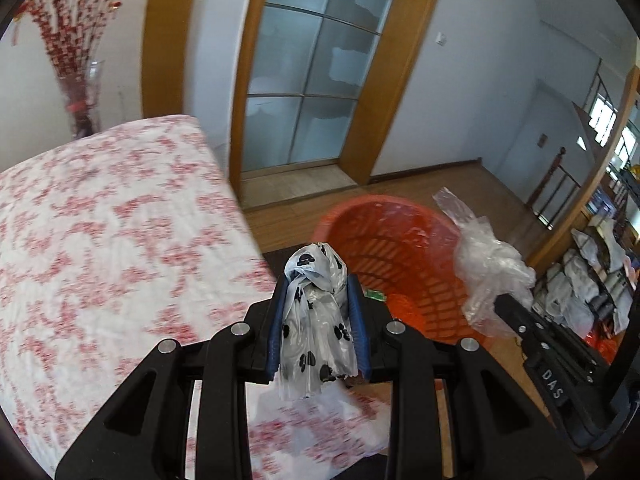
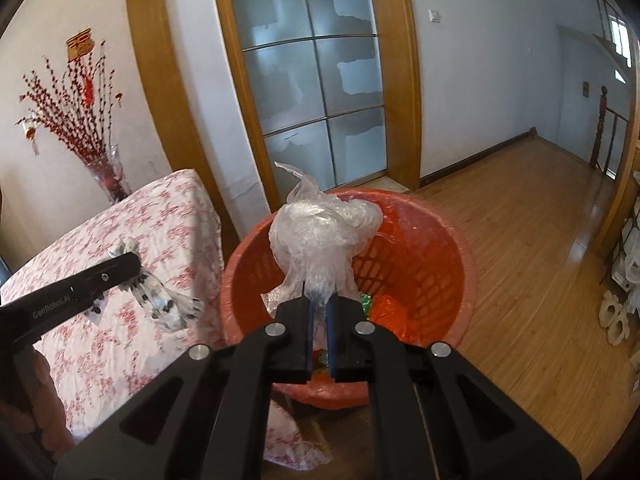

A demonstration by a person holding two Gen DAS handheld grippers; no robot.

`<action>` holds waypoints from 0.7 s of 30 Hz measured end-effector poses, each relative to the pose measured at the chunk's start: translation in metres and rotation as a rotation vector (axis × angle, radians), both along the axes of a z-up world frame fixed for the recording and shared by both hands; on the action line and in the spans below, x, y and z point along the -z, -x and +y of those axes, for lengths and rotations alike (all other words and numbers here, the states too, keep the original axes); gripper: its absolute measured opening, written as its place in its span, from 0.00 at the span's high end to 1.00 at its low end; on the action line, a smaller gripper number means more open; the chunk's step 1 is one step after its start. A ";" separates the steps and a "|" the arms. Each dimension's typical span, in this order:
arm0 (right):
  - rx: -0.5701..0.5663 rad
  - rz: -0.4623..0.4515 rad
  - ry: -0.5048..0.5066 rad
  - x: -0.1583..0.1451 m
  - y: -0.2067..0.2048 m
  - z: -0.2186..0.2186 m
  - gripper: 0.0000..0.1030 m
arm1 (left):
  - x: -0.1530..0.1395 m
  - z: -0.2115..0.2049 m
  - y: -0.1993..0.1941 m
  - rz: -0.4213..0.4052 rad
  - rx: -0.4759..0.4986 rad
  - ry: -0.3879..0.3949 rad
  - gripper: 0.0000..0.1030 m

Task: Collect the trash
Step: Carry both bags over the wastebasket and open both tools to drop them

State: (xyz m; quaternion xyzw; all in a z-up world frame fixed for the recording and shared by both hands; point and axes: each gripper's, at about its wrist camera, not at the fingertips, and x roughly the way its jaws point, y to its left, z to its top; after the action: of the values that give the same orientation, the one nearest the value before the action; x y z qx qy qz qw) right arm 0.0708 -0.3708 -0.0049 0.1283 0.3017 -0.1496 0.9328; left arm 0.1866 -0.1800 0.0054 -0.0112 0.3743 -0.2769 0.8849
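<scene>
My left gripper (image 1: 318, 286) is shut on a white plastic bag with black paw prints (image 1: 316, 320), held above the edge of the floral tablecloth. It also shows in the right wrist view (image 2: 160, 300), beside the left gripper (image 2: 134, 264). My right gripper (image 2: 320, 300) is shut on a crumpled clear plastic bag (image 2: 320, 232), held over the orange trash basket (image 2: 440, 248). In the left wrist view the clear bag (image 1: 488, 276) and right gripper (image 1: 500, 304) hang at the right rim of the basket (image 1: 380, 232). Green and orange trash lies inside the basket.
A table with a red-and-white floral cloth (image 1: 100, 240) stands left of the basket. A vase of red branches (image 2: 108, 172) stands behind it. A frosted glass door (image 2: 312, 80) is beyond. Wooden floor (image 2: 520, 240) spreads right, with bags and clutter (image 1: 580, 288) at far right.
</scene>
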 end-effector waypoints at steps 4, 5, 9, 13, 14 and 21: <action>0.023 -0.003 -0.012 0.003 -0.002 -0.014 0.93 | 0.003 -0.022 -0.004 0.005 0.040 0.003 0.72; 0.028 -0.004 -0.015 0.004 -0.003 -0.017 0.93 | 0.004 -0.025 -0.005 0.007 0.047 0.003 0.72; 0.046 -0.004 -0.025 0.008 -0.007 -0.028 0.93 | 0.009 -0.042 -0.010 0.020 0.079 0.002 0.72; 0.062 -0.011 -0.033 0.009 -0.012 -0.039 0.93 | 0.014 -0.056 -0.015 0.038 0.104 0.006 0.72; 0.068 -0.014 -0.035 0.010 -0.014 -0.042 0.93 | 0.017 -0.060 -0.017 0.044 0.110 0.003 0.72; 0.089 -0.013 -0.060 0.015 -0.017 -0.057 0.78 | 0.034 -0.072 -0.025 0.100 0.114 -0.020 0.55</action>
State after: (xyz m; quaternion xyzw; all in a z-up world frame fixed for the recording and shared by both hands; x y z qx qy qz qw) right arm 0.0880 -0.4276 -0.0202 0.1706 0.2942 -0.1809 0.9228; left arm 0.2119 -0.2521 -0.0284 0.0051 0.4206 -0.3223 0.8480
